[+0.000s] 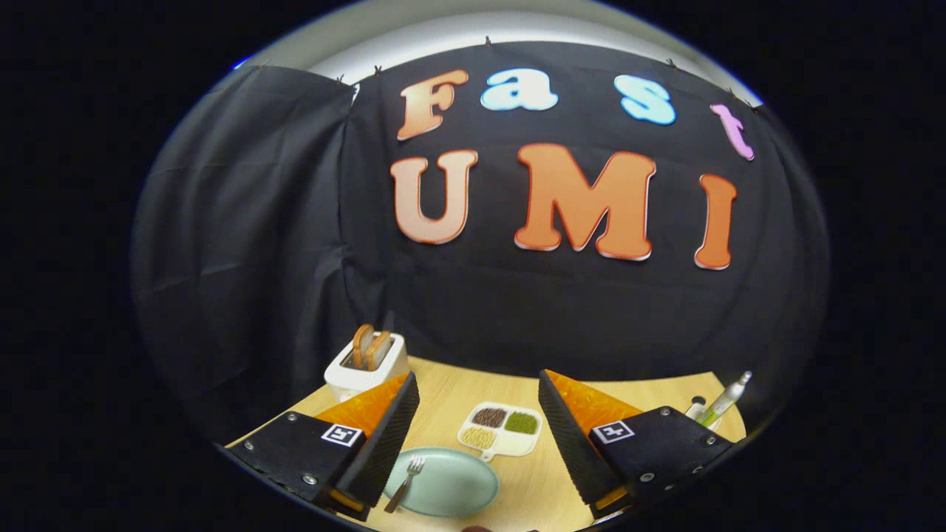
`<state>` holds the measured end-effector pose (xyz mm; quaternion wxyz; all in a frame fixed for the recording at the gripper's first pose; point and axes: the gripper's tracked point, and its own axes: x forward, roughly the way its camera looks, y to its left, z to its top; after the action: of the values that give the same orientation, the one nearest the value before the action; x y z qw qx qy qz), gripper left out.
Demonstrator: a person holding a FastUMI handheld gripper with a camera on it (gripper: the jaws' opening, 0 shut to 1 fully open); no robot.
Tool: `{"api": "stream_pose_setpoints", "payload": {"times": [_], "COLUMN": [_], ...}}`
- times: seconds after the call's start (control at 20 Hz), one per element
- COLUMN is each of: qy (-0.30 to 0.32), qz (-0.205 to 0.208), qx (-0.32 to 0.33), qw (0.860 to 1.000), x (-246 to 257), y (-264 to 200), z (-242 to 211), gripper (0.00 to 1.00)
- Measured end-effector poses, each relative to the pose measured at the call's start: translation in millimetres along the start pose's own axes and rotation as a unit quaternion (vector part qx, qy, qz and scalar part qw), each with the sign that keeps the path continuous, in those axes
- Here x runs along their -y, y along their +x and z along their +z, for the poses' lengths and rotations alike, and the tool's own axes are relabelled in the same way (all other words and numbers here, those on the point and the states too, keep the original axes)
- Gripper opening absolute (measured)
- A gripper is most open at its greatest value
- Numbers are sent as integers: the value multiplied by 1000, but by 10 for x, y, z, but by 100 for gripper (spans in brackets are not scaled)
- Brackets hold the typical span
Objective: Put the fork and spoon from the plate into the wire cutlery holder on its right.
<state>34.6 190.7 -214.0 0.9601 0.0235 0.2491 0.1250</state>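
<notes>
Scene on a light wooden table (451,395), read from left to right relative to the claw.

Toaster (366,364): white, beyond the tip of the left finger (384,432), with two brown bread slices standing upright in its slots.

Claw (477,410): its two fingers stand wide apart, with nothing between the pads and nothing gripped; it hangs above the table.

Plate (462,488): pale green, round, lying low between the fingers and nearer the left one, whose inner edge covers part of its rim.

Fork (406,484): lying on the left part of the plate, tines pointing away from the claw, dark handle reaching back over the near rim beside the left finger. It is untouched.

Tray (501,428): a small white dish with three compartments, just beyond the plate and between the fingers; the compartments hold a dark brown, a green and a pale yellow filling.

Right finger (573,436): clear of the tray.

Pen-like stick (726,399): white with a green part, leaning upright beyond the right finger at the table's far right; what holds it cannot be made out.
</notes>
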Motion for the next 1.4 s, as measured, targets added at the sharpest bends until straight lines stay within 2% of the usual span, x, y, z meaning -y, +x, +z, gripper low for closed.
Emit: {"api": "stream_pose_setpoints", "payload": {"times": [0.25, 0.55, 0.8, 1.0, 1.15, 1.4], "qy": [34, 49, 57, 65, 56, 17], "qz": [32, 57, 63, 56, 52, 40], "qx": [-132, -285, -376, -455, -498, -545], "qw": [990, 956, 923, 886, 864, 837], "x": [-369, -652, -821, -887, -913, -933], "y": [285, 387, 541, 595, 582, 572], "z": [-666, -1474, -1930, -2333, -2517, -2735], "gripper": [97, 96, 94, 85, 73, 55]}}
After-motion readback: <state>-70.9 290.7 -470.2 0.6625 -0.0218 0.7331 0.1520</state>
